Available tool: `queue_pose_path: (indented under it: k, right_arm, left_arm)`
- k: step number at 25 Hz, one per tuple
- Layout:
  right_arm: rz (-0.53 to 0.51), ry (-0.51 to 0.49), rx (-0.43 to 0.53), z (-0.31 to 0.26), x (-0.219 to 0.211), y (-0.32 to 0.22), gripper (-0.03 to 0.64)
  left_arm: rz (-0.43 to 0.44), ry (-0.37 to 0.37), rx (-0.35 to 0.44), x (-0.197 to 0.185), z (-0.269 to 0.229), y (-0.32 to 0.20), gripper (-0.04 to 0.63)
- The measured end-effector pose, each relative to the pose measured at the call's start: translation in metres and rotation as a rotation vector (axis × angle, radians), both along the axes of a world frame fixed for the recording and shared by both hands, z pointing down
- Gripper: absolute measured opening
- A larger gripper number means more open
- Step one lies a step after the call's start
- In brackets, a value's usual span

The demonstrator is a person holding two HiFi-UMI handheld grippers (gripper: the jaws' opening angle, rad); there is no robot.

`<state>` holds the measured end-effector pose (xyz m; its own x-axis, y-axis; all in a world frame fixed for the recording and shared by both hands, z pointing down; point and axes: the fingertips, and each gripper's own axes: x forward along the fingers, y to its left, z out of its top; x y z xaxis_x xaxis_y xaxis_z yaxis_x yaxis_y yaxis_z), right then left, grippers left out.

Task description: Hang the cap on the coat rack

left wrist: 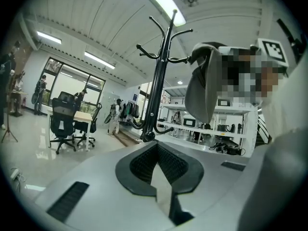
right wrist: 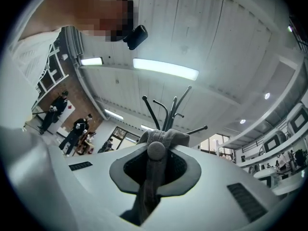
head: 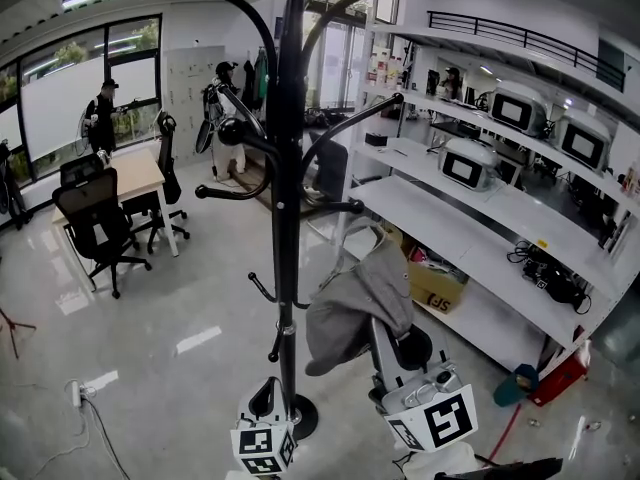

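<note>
A black coat rack (head: 287, 168) with curved hooks stands on the floor straight ahead of me. The grey cap (head: 358, 303) hangs just right of its pole, about level with the low hooks and apart from them. My right gripper (head: 388, 340) holds it from below, shut on the cloth. In the right gripper view the cap (right wrist: 161, 141) is pinched between the jaws, with the coat rack (right wrist: 168, 110) hooks above. My left gripper (head: 263, 403) sits low by the rack's base, shut with nothing in it. From the left gripper view the cap (left wrist: 201, 85) shows beside the coat rack (left wrist: 161, 81).
White shelves (head: 500, 218) with boxy machines run along the right, with a cardboard box (head: 437, 286) under them. A desk (head: 135, 173) with black office chairs (head: 97, 223) stands at the left. People stand at the back. A power strip (head: 78, 393) lies on the floor.
</note>
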<state>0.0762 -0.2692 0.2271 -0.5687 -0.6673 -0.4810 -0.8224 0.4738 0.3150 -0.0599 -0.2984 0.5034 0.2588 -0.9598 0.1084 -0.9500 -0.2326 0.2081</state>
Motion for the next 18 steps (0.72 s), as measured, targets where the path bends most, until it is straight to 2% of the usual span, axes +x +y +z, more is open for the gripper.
queue_pose_path:
  k: [8, 18]
  right_arm:
    - [0.014, -0.003, 0.054, -0.021, 0.003, -0.013, 0.032]
    - [0.009, -0.06, -0.003, -0.015, 0.008, -0.051, 0.032]
  left_arm:
    - [-0.017, 0.004, -0.003, -0.006, 0.001, -0.004, 0.002]
    - [-0.058, -0.009, -0.005, -0.021, 0.0, -0.009, 0.002]
